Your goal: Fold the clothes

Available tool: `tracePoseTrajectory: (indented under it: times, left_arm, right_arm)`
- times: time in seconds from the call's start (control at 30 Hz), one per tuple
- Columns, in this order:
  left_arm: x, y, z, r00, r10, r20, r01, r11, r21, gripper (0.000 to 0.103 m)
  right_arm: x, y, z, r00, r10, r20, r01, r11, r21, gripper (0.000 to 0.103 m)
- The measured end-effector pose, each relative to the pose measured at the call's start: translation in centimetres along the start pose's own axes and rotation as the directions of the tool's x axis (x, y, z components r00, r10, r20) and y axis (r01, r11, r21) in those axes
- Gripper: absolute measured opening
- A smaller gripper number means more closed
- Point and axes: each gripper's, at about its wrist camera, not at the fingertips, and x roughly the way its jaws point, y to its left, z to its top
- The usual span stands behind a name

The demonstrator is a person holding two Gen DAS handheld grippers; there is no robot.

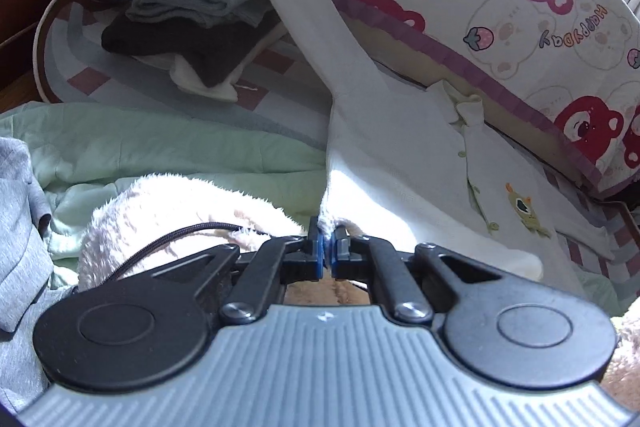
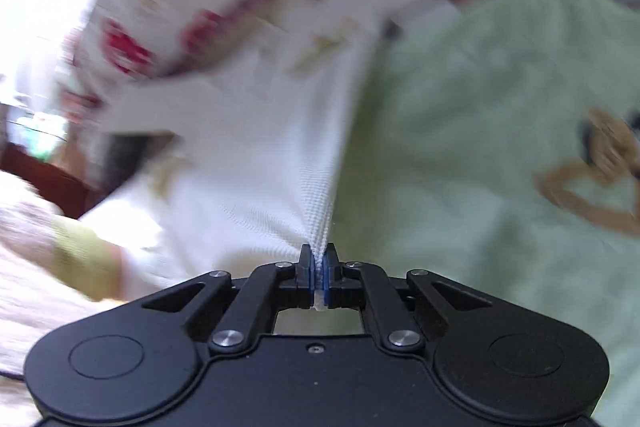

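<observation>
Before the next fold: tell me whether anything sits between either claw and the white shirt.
Nothing does. The left claw and the right claw are each already shut on an edge of the white shirt.

The shirt (image 1: 400,163) is seen as white, marked with a small yellow-green cartoon creature and pale green buttons. The quilt (image 1: 520,7) is printed with red and white bears on cream, edged in purple. The blanket (image 1: 180,147) is shown pale green. In the pile of clothes (image 1: 188,7), white, grey and black layers are stacked.
</observation>
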Motion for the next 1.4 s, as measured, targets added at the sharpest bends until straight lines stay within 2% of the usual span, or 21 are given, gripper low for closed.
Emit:
tracePoseTrajectory:
  times: [0.03, 0.13, 0.2, 0.27, 0.33, 0.47, 0.6, 0.7, 0.83, 0.97, 1.07, 1.23, 1.3, 1.4]
  left_arm:
    - [-0.1, 0.0, -0.1, 1.000, -0.011, 0.013, 0.011, 1.000, -0.008, 0.003]
    - [-0.7, -0.2, 0.0, 0.996, -0.057, 0.069, 0.058, 0.998, -0.011, 0.003]
    - [-0.9, -0.3, 0.6, 0.991, -0.087, 0.104, 0.089, 0.996, -0.019, 0.003]
    - [-1.0, -0.6, 1.4, 0.986, -0.101, 0.134, 0.103, 0.995, -0.003, 0.003]
    - [-0.5, -1.1, 2.5, 0.983, -0.102, 0.151, 0.099, 0.995, 0.030, 0.003]
    - [1.2, -2.7, 4.9, 0.980, -0.063, 0.191, 0.042, 0.993, 0.110, 0.003]
    - [2.0, -3.7, 5.4, 0.979, -0.016, 0.201, -0.013, 0.990, 0.138, 0.003]
    - [2.8, -3.7, 6.0, 0.982, -0.015, 0.190, -0.011, 0.991, 0.136, 0.003]
    - [3.4, -4.5, 7.8, 0.976, -0.031, 0.215, -0.006, 0.986, 0.167, 0.003]
    - [7.0, -6.2, 11.8, 0.977, -0.065, 0.201, 0.021, 0.977, 0.212, 0.003]
    - [11.2, -8.6, 15.2, 0.975, -0.055, 0.216, -0.011, 0.956, 0.294, 0.003]
    - [17.6, -12.9, 18.4, 0.947, -0.043, 0.318, -0.107, 0.892, 0.439, 0.003]
    - [20.4, -14.0, 19.7, 0.941, -0.047, 0.336, -0.120, 0.881, 0.458, 0.003]
    - [25.0, -15.9, 21.5, 0.944, -0.033, 0.328, -0.129, 0.880, 0.458, 0.003]
  right_arm:
    - [0.2, 0.1, -0.2, 1.000, 0.002, 0.001, -0.002, 1.000, 0.009, 0.007]
    - [-0.2, 1.9, 0.6, 0.993, 0.091, 0.075, -0.090, 0.996, -0.011, 0.007]
    - [-0.9, 2.2, 2.0, 0.983, 0.140, 0.118, -0.141, 0.990, 0.004, 0.007]
    - [-1.3, 2.5, 3.4, 0.978, 0.153, 0.141, -0.153, 0.988, -0.005, 0.007]
    - [-1.1, 3.1, 5.2, 0.981, 0.132, 0.145, -0.126, 0.991, -0.048, 0.007]
    - [-0.2, 4.2, 9.1, 0.986, 0.060, 0.153, -0.040, 0.991, -0.127, 0.007]
    - [-0.5, 5.1, 10.8, 0.986, 0.018, 0.164, 0.013, 0.982, -0.189, 0.007]
    - [-0.5, 5.4, 12.1, 0.985, 0.007, 0.175, 0.032, 0.975, -0.219, 0.007]
    - [0.2, 6.7, 14.2, 0.980, 0.008, 0.198, 0.048, 0.960, -0.275, 0.007]
    - [3.0, 8.2, 18.6, 0.982, -0.021, 0.190, 0.093, 0.920, -0.380, 0.007]
    - [6.2, 8.4, 23.7, 0.978, -0.078, 0.195, 0.151, 0.906, -0.394, 0.007]
    - [11.4, 8.2, 31.1, 0.950, -0.211, 0.229, 0.286, 0.880, -0.378, 0.007]
    - [13.3, 8.1, 33.6, 0.940, -0.247, 0.235, 0.322, 0.870, -0.373, 0.007]
    - [16.1, 8.4, 37.1, 0.921, -0.303, 0.244, 0.380, 0.839, -0.389, 0.007]
